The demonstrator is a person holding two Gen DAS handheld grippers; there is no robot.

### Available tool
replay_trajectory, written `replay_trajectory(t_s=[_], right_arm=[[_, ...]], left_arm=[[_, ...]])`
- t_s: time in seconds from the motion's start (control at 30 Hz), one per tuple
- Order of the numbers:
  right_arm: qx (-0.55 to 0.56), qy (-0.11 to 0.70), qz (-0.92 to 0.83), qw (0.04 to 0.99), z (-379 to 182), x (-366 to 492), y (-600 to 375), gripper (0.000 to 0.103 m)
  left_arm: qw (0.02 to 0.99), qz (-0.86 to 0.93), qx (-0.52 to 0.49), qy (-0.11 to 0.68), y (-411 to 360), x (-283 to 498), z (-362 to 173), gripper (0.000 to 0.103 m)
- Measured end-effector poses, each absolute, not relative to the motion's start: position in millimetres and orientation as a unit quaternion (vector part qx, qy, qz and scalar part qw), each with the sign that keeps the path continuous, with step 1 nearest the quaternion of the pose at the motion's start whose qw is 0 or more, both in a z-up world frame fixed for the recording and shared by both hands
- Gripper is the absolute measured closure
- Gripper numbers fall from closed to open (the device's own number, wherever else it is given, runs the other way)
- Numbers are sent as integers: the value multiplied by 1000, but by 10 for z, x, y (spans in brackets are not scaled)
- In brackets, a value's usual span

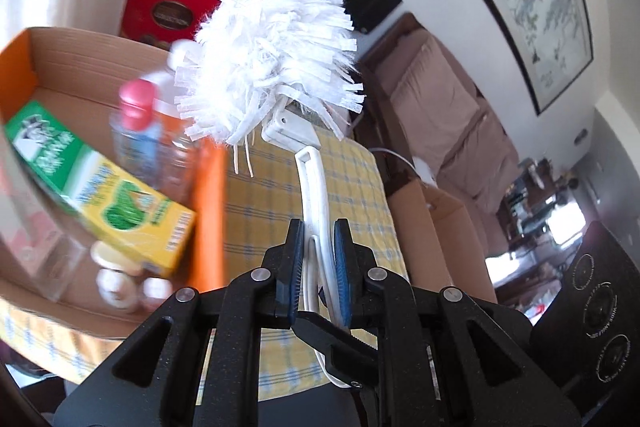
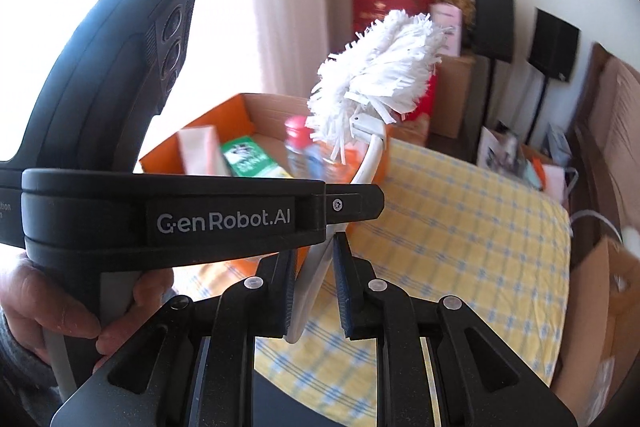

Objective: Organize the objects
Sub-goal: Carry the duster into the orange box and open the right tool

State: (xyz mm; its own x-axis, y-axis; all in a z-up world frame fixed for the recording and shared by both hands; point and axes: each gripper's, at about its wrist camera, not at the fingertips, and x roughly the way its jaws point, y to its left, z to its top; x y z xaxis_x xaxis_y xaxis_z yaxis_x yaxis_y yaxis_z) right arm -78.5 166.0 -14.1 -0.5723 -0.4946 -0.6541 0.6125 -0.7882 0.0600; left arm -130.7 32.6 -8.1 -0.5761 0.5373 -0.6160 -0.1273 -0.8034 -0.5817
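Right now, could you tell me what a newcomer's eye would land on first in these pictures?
The fluffy white duster stands out, raised over the yellow checked tablecloth, its handle pinched in the left tool with the right tool around its lower end. Next, the orange cardboard box beside it, holding a green and yellow carton and a pink-capped bottle.

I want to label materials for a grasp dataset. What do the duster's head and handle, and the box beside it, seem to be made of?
The duster head looks like soft white nonwoven or microfibre strips: matte, frayed, fluffy. The duster handle, held in the left tongs, looks like smooth, slightly glossy white plastic, moulded with a slot. The box looks like corrugated cardboard, orange outside: ribbed brown inner walls.
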Motion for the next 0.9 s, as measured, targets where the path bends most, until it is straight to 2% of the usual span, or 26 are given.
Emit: replay_trajectory(t_s=[0.6, 0.9], right_arm=[[352, 106, -821, 437, -358, -900, 672, 87], [374, 121, -799, 455, -501, -958, 497, 90]], left_arm=[[85, 863, -411, -282, -699, -1031, -339, 89], [62, 846, -424, -316, -937, -1003, -633, 89]])
